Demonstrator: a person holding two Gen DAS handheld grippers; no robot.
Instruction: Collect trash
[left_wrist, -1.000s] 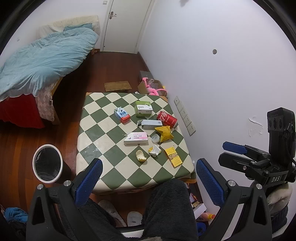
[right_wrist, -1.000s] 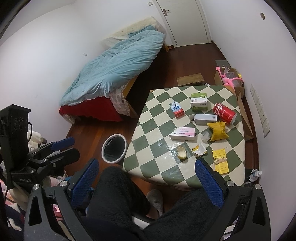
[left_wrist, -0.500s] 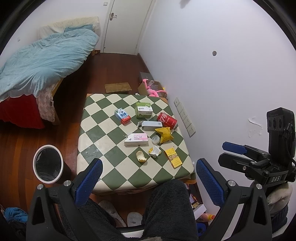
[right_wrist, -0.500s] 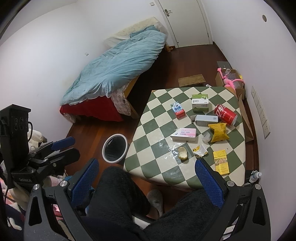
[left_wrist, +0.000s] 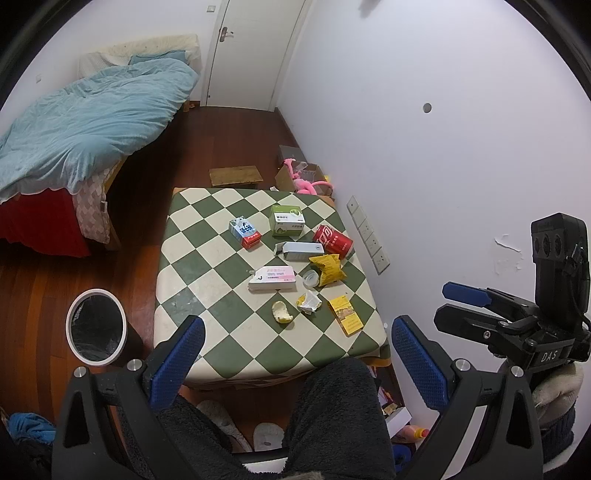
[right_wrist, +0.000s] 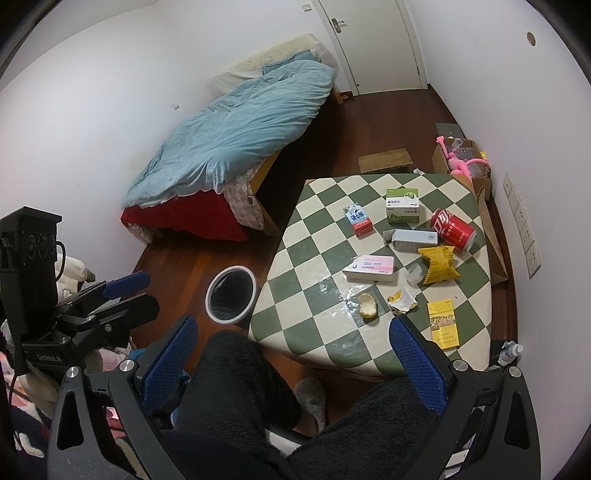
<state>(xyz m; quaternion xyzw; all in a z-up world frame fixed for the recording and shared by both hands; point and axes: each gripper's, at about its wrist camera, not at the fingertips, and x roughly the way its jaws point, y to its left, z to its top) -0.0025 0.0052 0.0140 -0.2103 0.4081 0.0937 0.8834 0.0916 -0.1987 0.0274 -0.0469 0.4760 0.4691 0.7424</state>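
Here both grippers, left (left_wrist: 295, 354) and right (right_wrist: 295, 354), are held spread wide and empty above the person's lap. Boxes, a red can (left_wrist: 333, 241) and wrappers are scattered on the checkered table (left_wrist: 207, 258); a bin (left_wrist: 95, 326) stands beside it.

the trash is lying spread on the right half of a green and white checkered table (left_wrist: 207, 258). a red can (left_wrist: 333, 239) is lying on its side near the right edge, touching a grey box (left_wrist: 301, 251). a green box (left_wrist: 287, 220) and a small blue and red carton (left_wrist: 245, 232) are sitting farther back. a crumpled yellow bag (left_wrist: 328, 268) is lying beside a pink and white box (left_wrist: 273, 278). nearer are a bread piece (left_wrist: 281, 312), a torn wrapper (left_wrist: 308, 302) and a flat yellow pack (left_wrist: 345, 315). a round white trash bin (left_wrist: 96, 326) with a dark liner is standing open on the floor, left of the table.
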